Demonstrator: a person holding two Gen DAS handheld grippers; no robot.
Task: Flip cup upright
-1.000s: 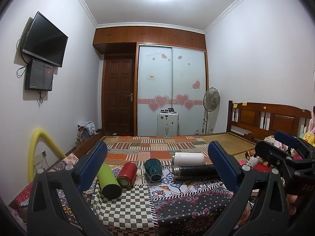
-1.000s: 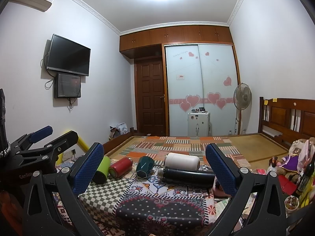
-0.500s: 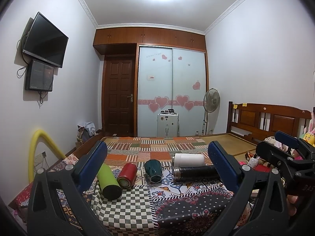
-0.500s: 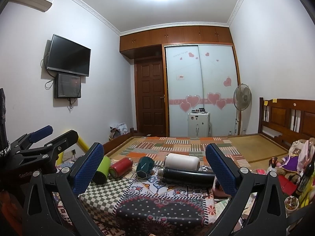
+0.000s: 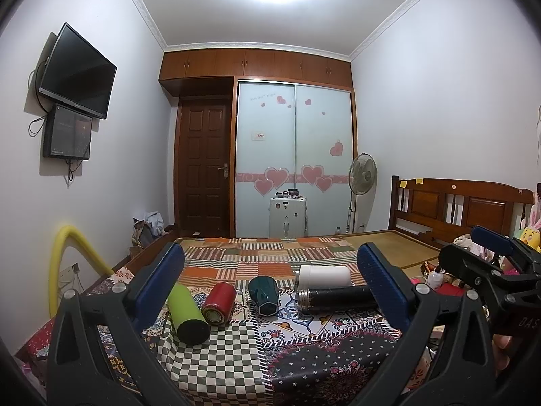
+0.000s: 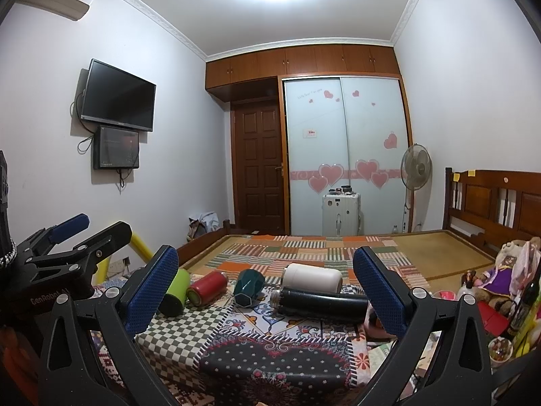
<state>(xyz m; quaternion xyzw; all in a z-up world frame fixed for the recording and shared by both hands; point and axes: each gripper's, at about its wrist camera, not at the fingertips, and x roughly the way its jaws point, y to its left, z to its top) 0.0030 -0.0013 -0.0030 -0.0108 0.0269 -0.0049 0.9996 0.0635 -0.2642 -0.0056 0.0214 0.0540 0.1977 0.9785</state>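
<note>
Several cups and flasks lie on their sides in a row on a patterned cloth: a lime green cup, a red cup, a dark teal faceted cup, a white cup and a black flask. My left gripper is open and empty, held back from the row. My right gripper is open and empty, also short of the row. Each gripper shows at the edge of the other's view.
The cloth-covered table stands in front of a bed with a patchwork cover and wooden headboard. Toys and bottles crowd the right side. A yellow tube arches at the left.
</note>
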